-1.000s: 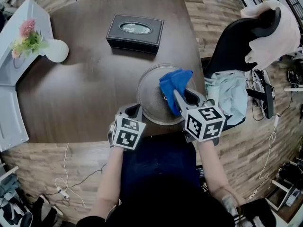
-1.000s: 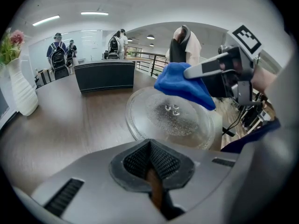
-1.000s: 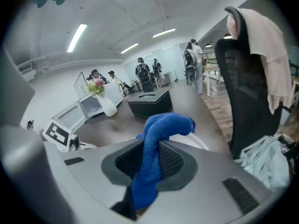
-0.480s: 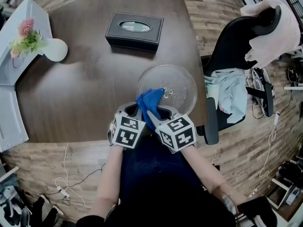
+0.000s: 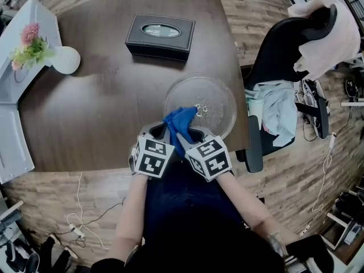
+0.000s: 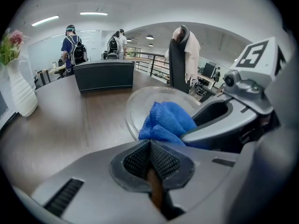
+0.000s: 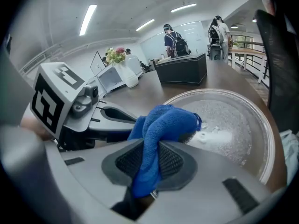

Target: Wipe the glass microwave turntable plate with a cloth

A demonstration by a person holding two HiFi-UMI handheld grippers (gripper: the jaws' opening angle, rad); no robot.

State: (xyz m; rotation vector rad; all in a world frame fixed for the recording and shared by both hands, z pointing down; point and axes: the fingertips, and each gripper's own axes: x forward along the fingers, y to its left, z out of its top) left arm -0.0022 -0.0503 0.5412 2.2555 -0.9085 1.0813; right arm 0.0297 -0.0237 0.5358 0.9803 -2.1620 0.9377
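Our right gripper [image 7: 150, 158] has its fingers clamped on the bunched blue cloth [image 5: 181, 120]. The cloth lies over the near-left part of the round clear glass turntable plate [image 5: 219, 102], by the dark wooden surface's [image 5: 102, 95] near right corner. Our left gripper's [image 6: 150, 158] fingers are pressed together, just beside the right gripper.

The cloth [image 5: 181, 120] is bright blue. The plate [image 5: 220, 95] is see-through. The table [image 5: 102, 101] is dark brown. The box [image 5: 160, 37] is black. The vase [image 5: 68, 61] is white, with pink and green flowers [image 5: 32, 41].
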